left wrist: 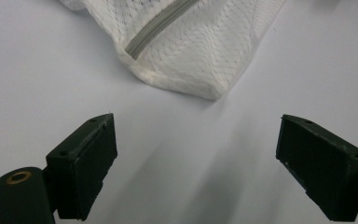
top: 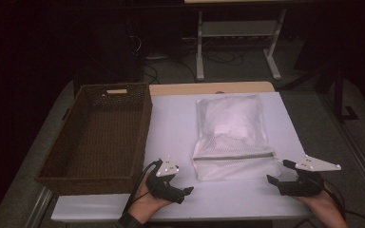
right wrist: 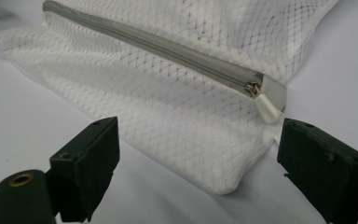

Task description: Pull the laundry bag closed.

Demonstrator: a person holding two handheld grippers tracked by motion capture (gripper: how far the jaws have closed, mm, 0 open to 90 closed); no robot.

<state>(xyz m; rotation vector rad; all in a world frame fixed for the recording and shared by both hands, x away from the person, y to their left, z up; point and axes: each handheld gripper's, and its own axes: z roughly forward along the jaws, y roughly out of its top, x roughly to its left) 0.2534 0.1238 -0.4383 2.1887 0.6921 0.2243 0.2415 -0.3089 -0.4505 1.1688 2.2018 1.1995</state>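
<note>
Lying flat on the white table [top: 171, 123], the white mesh laundry bag [top: 230, 135] serves as the landmark, its grey zipper [right wrist: 158, 46] running across near the person's end and the zipper pull [right wrist: 268, 105] sitting at the bag's right edge. Just left of the bag's near left corner, the left gripper [top: 186, 192] hovers with jaws spread wide and nothing between them. Just right of the bag's near right corner, the right gripper [top: 272, 179] also stands agape, empty, its jaws pointing at that corner. Left of the bag, well apart, sits a brown wicker basket [top: 66, 171].
</note>
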